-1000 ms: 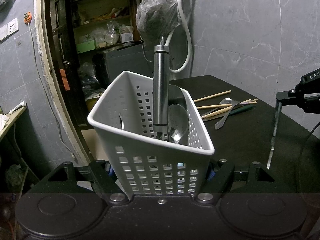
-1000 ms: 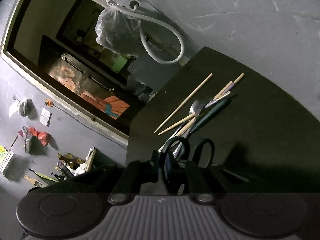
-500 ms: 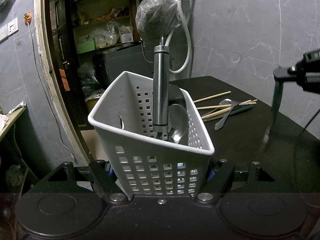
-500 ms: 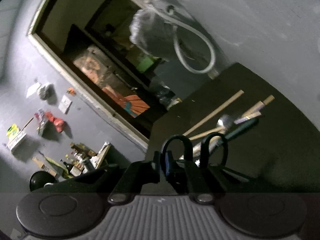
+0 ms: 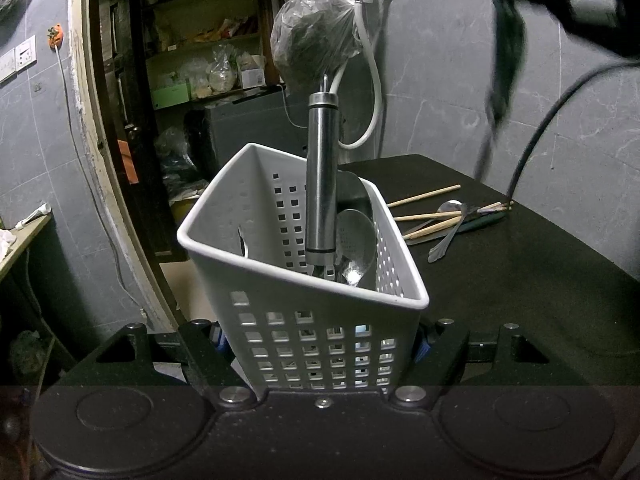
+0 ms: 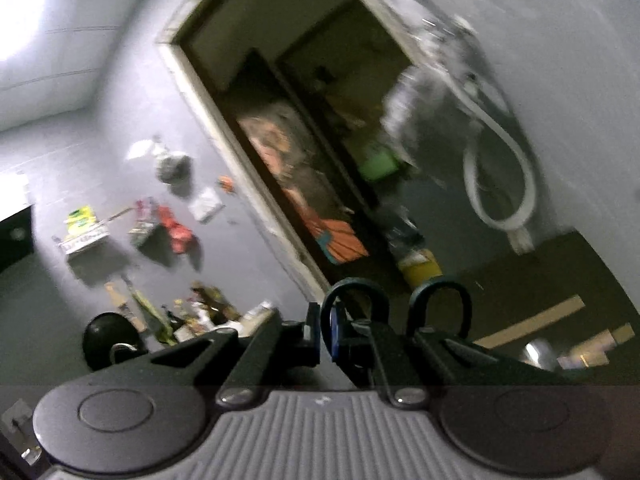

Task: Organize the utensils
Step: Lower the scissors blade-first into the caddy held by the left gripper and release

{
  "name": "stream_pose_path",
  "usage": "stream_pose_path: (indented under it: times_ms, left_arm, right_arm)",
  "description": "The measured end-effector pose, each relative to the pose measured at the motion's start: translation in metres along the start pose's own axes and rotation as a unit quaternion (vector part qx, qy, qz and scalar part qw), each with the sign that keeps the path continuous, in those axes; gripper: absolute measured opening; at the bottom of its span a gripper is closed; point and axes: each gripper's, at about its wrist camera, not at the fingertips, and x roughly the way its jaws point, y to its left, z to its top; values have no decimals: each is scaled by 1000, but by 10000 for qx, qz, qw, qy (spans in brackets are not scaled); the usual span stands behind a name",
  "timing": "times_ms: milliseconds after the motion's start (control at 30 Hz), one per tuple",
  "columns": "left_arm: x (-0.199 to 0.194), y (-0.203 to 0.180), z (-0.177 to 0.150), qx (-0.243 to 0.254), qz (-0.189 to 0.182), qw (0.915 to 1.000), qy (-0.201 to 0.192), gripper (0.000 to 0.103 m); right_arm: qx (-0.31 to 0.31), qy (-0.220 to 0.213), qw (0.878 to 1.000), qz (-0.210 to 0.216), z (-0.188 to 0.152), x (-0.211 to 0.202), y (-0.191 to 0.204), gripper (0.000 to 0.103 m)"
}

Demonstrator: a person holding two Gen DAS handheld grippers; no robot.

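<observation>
White perforated utensil basket [image 5: 320, 312] sat upright at near edge of black table [image 5: 540, 280], clamped at base between left gripper [image 5: 320, 354] jaws. Inside stood steel-handled tool [image 5: 322, 176] and spoons. Right gripper [image 6: 340, 332], nearly closed, gripped black-handled scissors [image 6: 400, 312], raised above table, blades hanging down, blurred. Chopsticks [image 5: 424, 196], loose spoon [image 5: 450, 226] and knife lay near far right edge.

Left gripper [image 5: 320, 354] clamped wide; right gripper [image 6: 340, 340] pinched, raised
</observation>
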Motion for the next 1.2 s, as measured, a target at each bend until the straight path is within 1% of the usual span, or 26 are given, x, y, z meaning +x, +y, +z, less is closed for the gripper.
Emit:
stream_pose_path:
  times_ms: [67,167,300,433,533,667,800,1000,1133,1200]
  left_arm:
    - [0,0,0,4,2,10000,-1,78]
    - [0,0,0,-1,3,10000,-1,78]
    - [1,-2,2,-7,9,10000,-9,78]
    - [0,-2,2,-4,5,10000,-28,78]
    - [1,-2,2,-6,5,10000,-28,78]
    - [0,-1,1,-7,0,10000,-32,78]
    - [-1,-1,0,2,-6,10000,-38,78]
    - [0,-1,1,13,-16,10000,-42,78]
    - [0,-1,1,14,-23,10000,-44,78]
    - [0,-1,1,15,-22,10000,-44,78]
  right_arm:
    - [-229,-46,9992,317,13,6,18,6]
    - [-509,-6,9962,706,23,18,41,6]
    - [-619,60,9902,1246,28,37,64,6]
    - [-753,241,9865,1435,19,58,78,6]
    - [-758,457,9856,1440,6,70,80,6]
    - [-917,804,9831,1362,-12,82,84,6]
    - [-1024,1154,9805,1216,-31,91,84,6]
    - [-1315,1562,9733,1047,-51,98,91,7]
    - [-1444,1876,9676,874,-64,105,97,11]
    - [-1473,2056,9642,796,-69,107,98,16]
